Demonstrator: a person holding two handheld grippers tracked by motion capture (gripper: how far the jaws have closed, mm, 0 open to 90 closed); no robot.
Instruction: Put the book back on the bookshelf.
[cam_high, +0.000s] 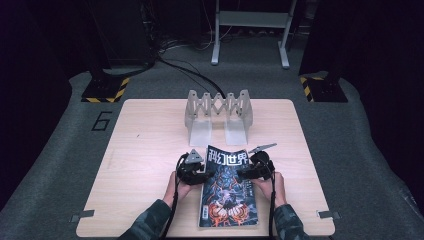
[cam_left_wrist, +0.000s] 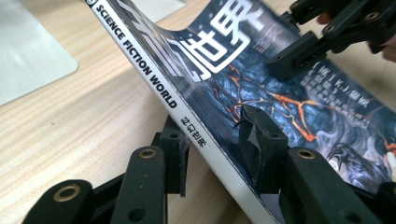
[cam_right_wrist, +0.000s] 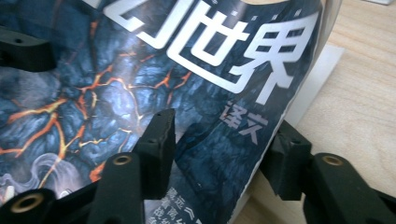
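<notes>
A science-fiction magazine (cam_high: 227, 192) with a dark blue and orange cover lies on the wooden table (cam_high: 140, 150) near its front edge, its far end lifted and curled. My left gripper (cam_high: 202, 175) is at the spine side. In the left gripper view (cam_left_wrist: 212, 135) one jaw sits under the white spine and the other presses on the cover (cam_left_wrist: 233, 70), so it is shut on the magazine. My right gripper (cam_high: 245, 172) is at the opposite edge. Its jaws (cam_right_wrist: 224, 140) stand wide, one above the cover (cam_right_wrist: 187, 70) and one behind the page edge, without pinching.
A grey accordion-style rack (cam_high: 218, 107) with two pale base plates stands at the back middle of the table. Bare wood lies to the left and right of the magazine. Beyond the table are dark stands with yellow-black striped feet (cam_high: 105, 90).
</notes>
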